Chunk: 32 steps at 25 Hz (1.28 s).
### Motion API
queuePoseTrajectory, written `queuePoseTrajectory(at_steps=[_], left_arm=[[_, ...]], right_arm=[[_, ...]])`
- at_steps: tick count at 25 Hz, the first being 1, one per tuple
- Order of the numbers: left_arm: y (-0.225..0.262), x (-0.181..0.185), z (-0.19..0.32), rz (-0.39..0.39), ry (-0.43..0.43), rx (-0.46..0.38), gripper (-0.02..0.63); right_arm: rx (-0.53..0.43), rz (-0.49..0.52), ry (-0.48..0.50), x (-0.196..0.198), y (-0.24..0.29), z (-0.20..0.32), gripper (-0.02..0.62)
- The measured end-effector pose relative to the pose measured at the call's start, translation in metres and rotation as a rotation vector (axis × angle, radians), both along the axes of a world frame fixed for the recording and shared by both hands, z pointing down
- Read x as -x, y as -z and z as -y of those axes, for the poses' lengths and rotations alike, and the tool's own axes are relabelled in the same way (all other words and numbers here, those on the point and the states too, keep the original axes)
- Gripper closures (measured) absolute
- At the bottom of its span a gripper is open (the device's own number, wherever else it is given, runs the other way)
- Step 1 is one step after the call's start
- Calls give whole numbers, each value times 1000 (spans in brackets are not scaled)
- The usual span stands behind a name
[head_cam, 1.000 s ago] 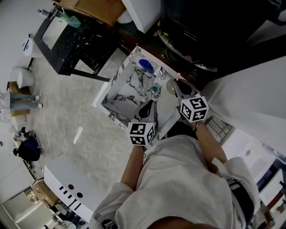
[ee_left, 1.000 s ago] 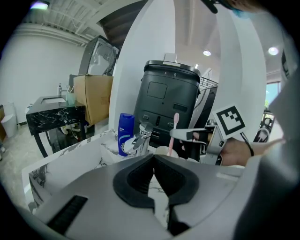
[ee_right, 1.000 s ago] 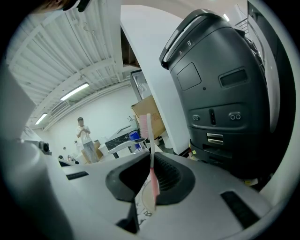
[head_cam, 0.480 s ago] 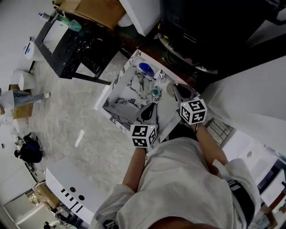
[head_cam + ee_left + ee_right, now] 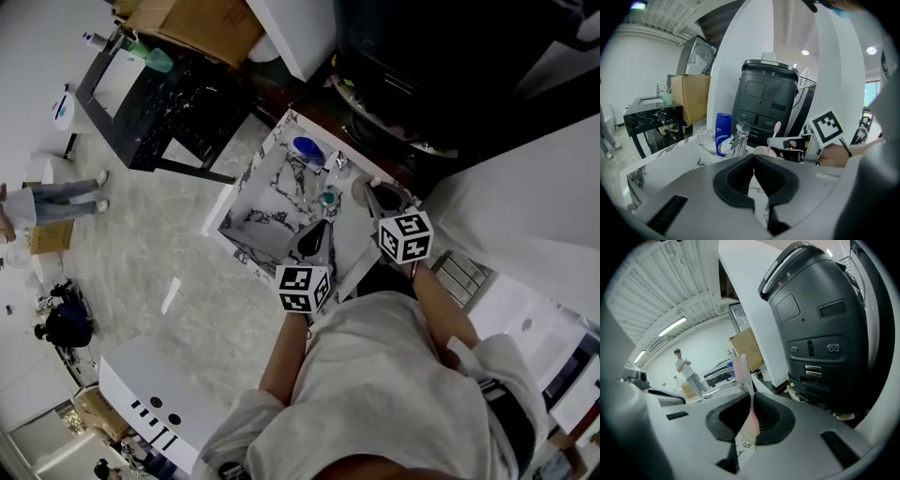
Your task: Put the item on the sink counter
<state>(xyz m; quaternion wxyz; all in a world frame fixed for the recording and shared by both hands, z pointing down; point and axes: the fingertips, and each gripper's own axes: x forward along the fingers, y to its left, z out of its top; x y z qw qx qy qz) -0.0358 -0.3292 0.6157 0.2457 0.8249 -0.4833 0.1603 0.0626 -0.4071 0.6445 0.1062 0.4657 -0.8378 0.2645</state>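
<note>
Black machine (image 5: 820,329): big dark unit right behind the faucet (image 5: 739,138), filling most of the right gripper view.
Sink counter (image 5: 267,202): white marble top with grey veins. The open stretch lay on the person's side of the faucet and off to its left.
Blue bottle (image 5: 723,132): stood upright just left of the faucet.
Cup (image 5: 761,151): pale one, just right of the faucet.
Toothbrush (image 5: 743,376): pink, the task's item. It was up off the marble to the right of the faucet, about over the cup. Couldn't tell if its lower end was clear of the rim.
Right gripper (image 5: 751,411): clamped on the toothbrush handle, both pads pressing it, bristle head poking up past the tips.
Left gripper (image 5: 753,159): jaws pressed together on nothing, hanging over the marble in front of the faucet.
What the move hangs on: the brush's long axis stood upright across the right jaws. My guess is it needed tipping flat and carrying faucet-left to bare marble, and the right gripper was the one to do it.
</note>
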Motion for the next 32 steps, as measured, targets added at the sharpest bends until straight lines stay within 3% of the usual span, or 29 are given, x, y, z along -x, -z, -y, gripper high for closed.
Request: queuePoseTrajectory(at_steps=[32], left_arm=[[1,3,1,-2,-18,1,597]], right_arm=[[43,-55,-9,4,-17,0,572]])
